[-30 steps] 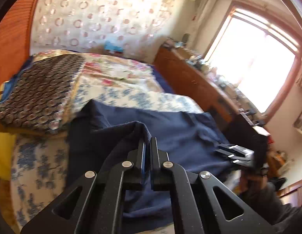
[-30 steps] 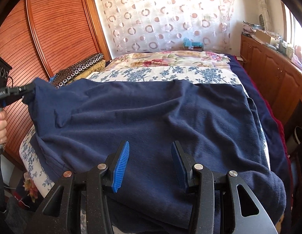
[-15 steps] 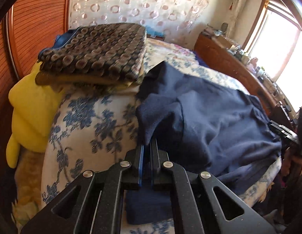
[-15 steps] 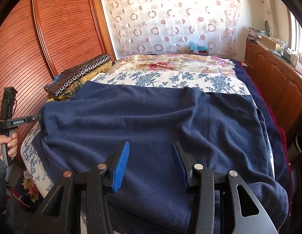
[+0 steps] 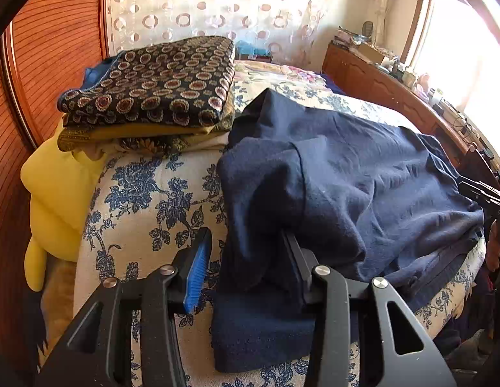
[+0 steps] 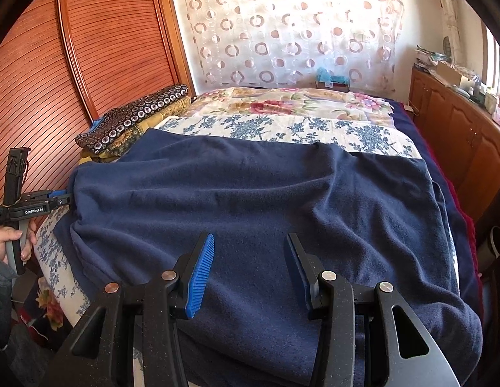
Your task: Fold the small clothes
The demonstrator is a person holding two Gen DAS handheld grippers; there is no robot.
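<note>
Left wrist view sits low at the bed's left edge, close over the navy fleece garment (image 5: 363, 174), facing across toward the window. Right wrist view looks from the foot along the floral-quilted bed (image 6: 282, 125). Both share garment and patterned folded stack (image 5: 153, 84).

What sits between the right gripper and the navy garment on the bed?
Nothing visible. The right gripper hangs with its jaws open directly over the navy garment, bare fabric beneath. The folded patterned stack lies well off at the far corner.
</note>
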